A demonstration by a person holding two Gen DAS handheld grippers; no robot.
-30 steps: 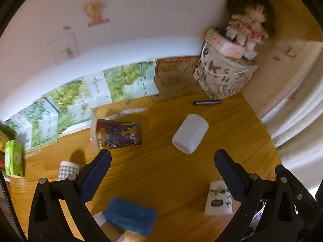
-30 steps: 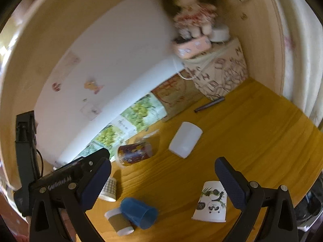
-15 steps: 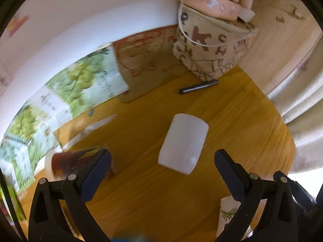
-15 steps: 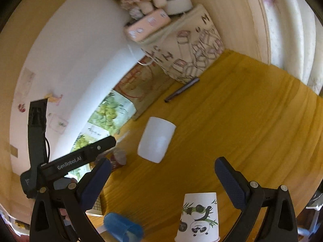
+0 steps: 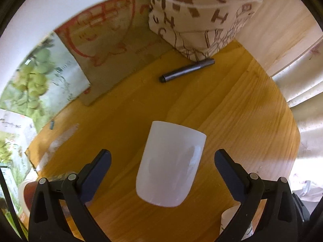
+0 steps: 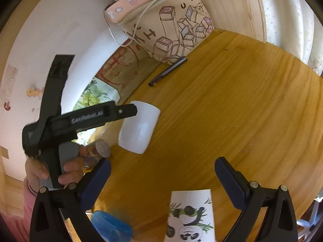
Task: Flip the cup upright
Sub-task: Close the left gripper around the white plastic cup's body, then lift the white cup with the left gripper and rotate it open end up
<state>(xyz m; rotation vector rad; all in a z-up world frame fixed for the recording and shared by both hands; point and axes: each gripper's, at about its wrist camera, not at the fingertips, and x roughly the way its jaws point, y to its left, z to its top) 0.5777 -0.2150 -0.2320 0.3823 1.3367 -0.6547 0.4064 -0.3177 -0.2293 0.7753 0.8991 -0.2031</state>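
lettering "umt" marks bag (image 6: 171, 26); both tools spread wide, left tool (image 5: 162, 162) flanking white cup (image 5: 171, 163).

— What lies on the wooden bench (image 5: 232, 104) near the back?

— A dark pen (image 5: 186, 70), its far end just beside a fabric basket printed with letters (image 5: 197, 18). A pink case (image 6: 129, 5) rests on top of the basket.

— And along the wall?

— A brown cardboard sheet with red print (image 5: 119, 42), then a box with green grapes (image 5: 42, 76).

— Anything nearer?

— A panda-print paper cup (image 6: 189, 215), mouth down, and a blue cup (image 6: 111, 227) on its side.
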